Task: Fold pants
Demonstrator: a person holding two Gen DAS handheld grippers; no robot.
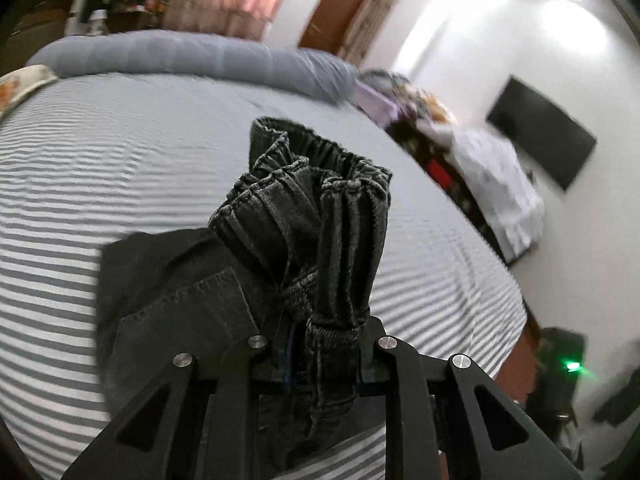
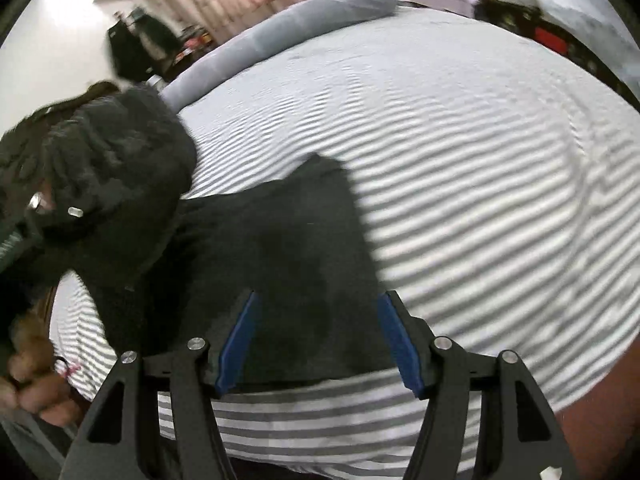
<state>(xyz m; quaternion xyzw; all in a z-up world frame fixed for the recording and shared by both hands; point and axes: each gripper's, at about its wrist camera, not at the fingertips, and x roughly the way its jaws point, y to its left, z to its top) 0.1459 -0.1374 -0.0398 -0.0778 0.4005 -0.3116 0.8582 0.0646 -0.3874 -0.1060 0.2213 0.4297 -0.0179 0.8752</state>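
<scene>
**Where things lie on the bed**

Your left tool (image 1: 320, 344) holds the bunched waistband of the pants (image 1: 320, 216) above the bed (image 1: 120, 160); the rest lies on the bed below, to its left. Your right tool (image 2: 320, 344) hangs over the pants. A bolster (image 1: 180, 50) lies along the bed's far edge.

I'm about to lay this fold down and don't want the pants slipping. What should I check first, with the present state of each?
1. Left gripper clamped on the bunched pants: ok.
2. Elastic waistband gathered evenly in that grip: not ok, it is crumpled.
3. Right gripper holding cloth: not ok, its blue pads stand apart, gripping nothing.
4. Rest of the pants lying flat on the striped bedsheet: cannot tell, blurred.
5. Sheet ahead free for laying down: ok.
</scene>
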